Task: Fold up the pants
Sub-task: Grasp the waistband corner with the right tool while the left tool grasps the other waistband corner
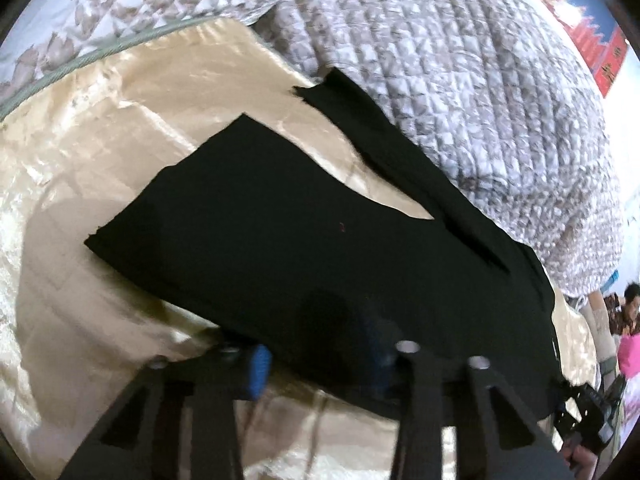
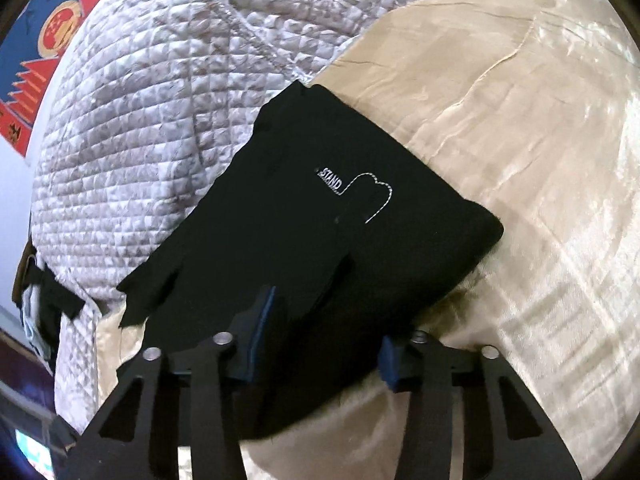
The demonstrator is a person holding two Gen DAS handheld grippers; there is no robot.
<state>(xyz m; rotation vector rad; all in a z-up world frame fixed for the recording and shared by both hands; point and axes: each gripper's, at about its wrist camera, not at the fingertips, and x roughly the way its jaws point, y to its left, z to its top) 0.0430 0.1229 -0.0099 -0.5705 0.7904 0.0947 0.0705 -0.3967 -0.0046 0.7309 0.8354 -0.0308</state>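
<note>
Black pants (image 1: 260, 232) lie flat on a beige satin sheet (image 1: 80, 160), the two legs spread apart toward their hems. My left gripper (image 1: 320, 370) sits at the near edge of one leg. The cloth lies between its blue pads (image 1: 258, 372), with a gap still showing. In the right wrist view the upper part of the pants (image 2: 320, 240) carries white "STAND" lettering and a stitched outline. My right gripper (image 2: 326, 354) straddles the near edge there. Black cloth lies between its pads (image 2: 260, 344), which stand apart.
A bulky grey-white quilt (image 1: 440, 100) (image 2: 140, 120) is heaped along the far side, touching one pant leg. A red and blue banner (image 1: 560, 0) hangs on the wall. A person (image 1: 632, 308) is at the far right edge. Bare sheet (image 2: 520, 160) stretches to the right.
</note>
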